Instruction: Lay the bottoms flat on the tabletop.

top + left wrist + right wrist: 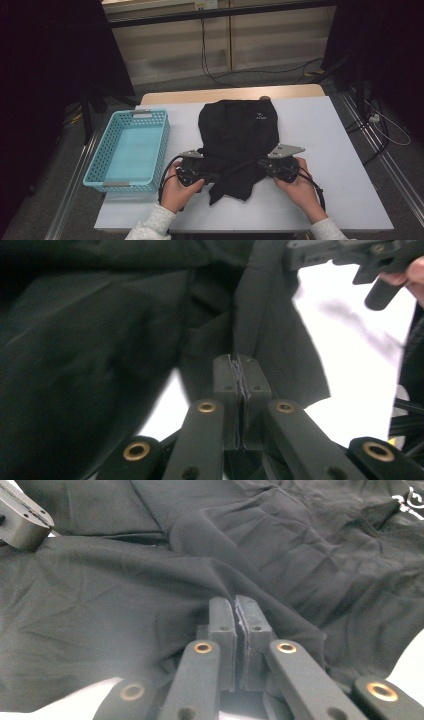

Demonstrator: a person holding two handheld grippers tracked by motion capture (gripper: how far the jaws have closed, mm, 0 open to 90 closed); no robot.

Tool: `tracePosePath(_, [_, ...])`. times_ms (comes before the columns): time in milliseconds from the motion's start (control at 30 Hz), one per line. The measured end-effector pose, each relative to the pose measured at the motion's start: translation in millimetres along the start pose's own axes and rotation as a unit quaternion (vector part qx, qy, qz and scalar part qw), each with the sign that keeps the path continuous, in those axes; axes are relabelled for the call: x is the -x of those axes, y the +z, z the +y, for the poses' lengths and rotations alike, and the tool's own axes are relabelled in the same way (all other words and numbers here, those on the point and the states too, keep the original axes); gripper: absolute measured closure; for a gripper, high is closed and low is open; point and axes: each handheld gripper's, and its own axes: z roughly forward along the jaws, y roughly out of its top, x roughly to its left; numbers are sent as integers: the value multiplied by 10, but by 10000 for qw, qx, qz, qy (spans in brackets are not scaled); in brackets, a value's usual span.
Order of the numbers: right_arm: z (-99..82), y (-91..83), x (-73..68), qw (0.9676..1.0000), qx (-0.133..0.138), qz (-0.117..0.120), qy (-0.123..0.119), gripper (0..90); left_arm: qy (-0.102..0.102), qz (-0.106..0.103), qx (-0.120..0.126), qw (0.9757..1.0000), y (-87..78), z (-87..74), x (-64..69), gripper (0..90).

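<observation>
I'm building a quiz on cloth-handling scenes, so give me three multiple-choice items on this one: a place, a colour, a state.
1. Where does the basket stand relative to the black garment?
A. to its left
B. to its right
C. on top of it

2. What colour is the basket?
A. red
B. light blue
C. yellow

3. How do the left gripper jaws stand?
A. wide open
B. shut on a fold of the garment
C. shut around the basket rim

Key: 1 A, the high view shows it at the table's left side; 2 B, its mesh walls are light blue; 3 B, the left gripper view shows cloth pinched between the pads.
</observation>
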Motion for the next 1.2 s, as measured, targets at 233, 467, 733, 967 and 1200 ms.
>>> tracePosePath(233, [-23,80,-17,9998,-109,-175,-46,753,-11,137,-161,9998,53,-78,-55,888])
tracePosePath(467, [-19,-124,-74,9996,164,-228,45,599,33,134,-202,9997,76,-67,-30,892])
tracePosePath(733, [-143,-248,-96,9996,155,-117,199,574,91,118,-229,9996,90,-36,-6,896])
tracePosePath(967, [-137,-245,-136,9996,188,-19,232,631,76,70,-252,9996,96,-26,-16,897])
tracePosePath(1200, [-149,-100,-198,9999,-38,15,98,667,76,90,-232,9997,95,-25,-14,897])
